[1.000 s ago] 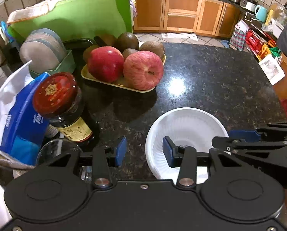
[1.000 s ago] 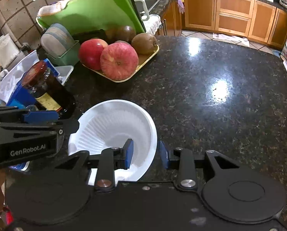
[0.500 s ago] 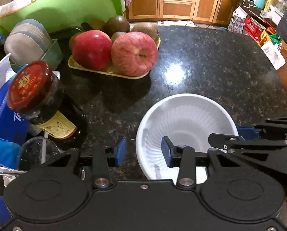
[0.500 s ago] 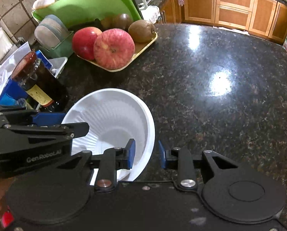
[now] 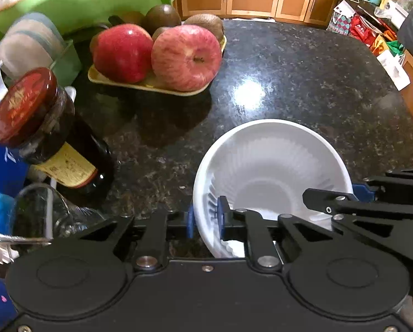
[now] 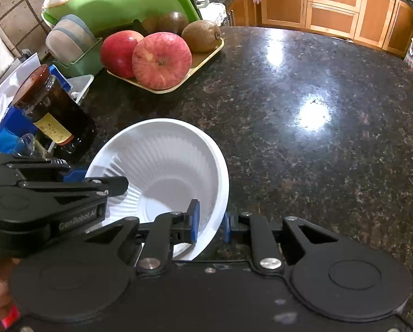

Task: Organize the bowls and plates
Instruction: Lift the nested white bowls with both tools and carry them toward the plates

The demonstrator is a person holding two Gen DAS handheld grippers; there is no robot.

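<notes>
A white ribbed plastic bowl is held above the dark granite counter, tilted. My left gripper is shut on the bowl's left rim, one pad inside and one outside. My right gripper is shut on the bowl's right rim; the bowl fills the lower middle of the right wrist view. Each gripper shows in the other's view, at the bowl's opposite side. Grey plates stand on edge in a green rack at the back left.
A yellow tray with two red apples and several kiwis sits at the back left. A dark jar with a red lid and a glass stand close on the left. A green cutting board leans behind.
My left gripper has closed onto the bowl's left rim. Both grippers and the bowl have moved forward towards the fruit tray, which looks larger now.
</notes>
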